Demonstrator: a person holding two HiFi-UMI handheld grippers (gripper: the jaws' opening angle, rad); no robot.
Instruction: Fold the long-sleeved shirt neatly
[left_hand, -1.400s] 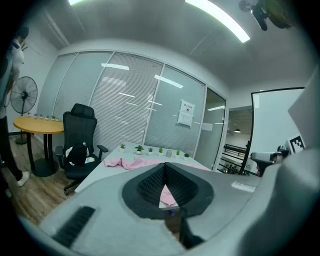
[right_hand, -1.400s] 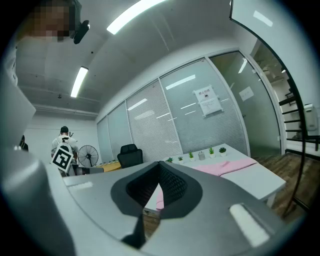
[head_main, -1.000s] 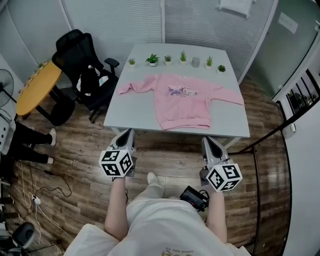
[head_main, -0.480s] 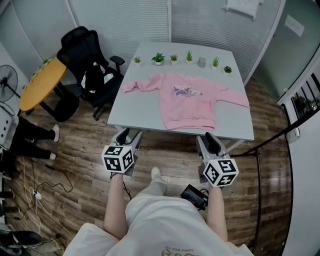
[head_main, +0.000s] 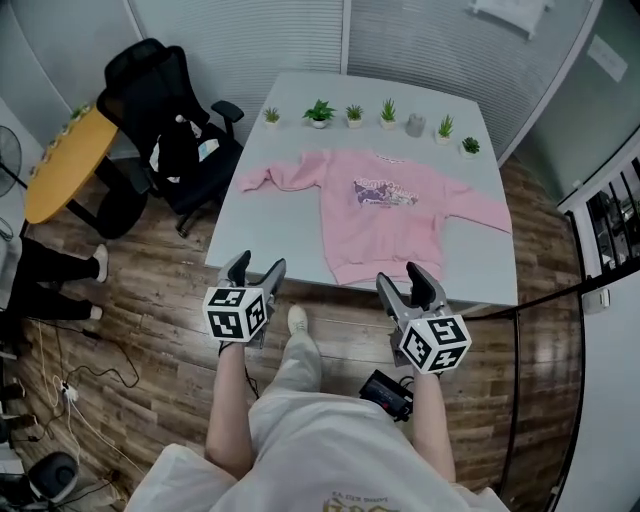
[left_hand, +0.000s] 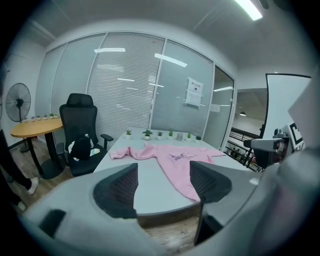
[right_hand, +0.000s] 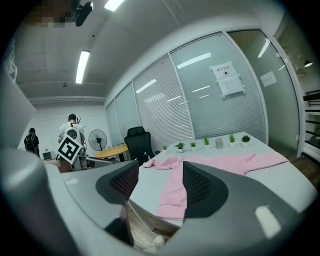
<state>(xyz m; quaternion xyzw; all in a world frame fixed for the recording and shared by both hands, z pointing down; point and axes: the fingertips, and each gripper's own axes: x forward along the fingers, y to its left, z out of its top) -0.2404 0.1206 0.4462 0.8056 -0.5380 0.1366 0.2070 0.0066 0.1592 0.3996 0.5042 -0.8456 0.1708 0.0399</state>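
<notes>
Shirt lies flat and unfolded on the table, sleeves spread: no fold made yet, all folding remains. The left tongs and right tongs, short of the table's near edge, have just been opening and stand apart, empty.

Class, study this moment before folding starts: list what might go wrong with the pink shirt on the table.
One sleeve lies bunched; folded as it is, it would likely crease the shirt. The potted plants stand close behind the collar, so a sweeping fold might topple one. The other sleeve lies near the table edge and may slide off.
</notes>
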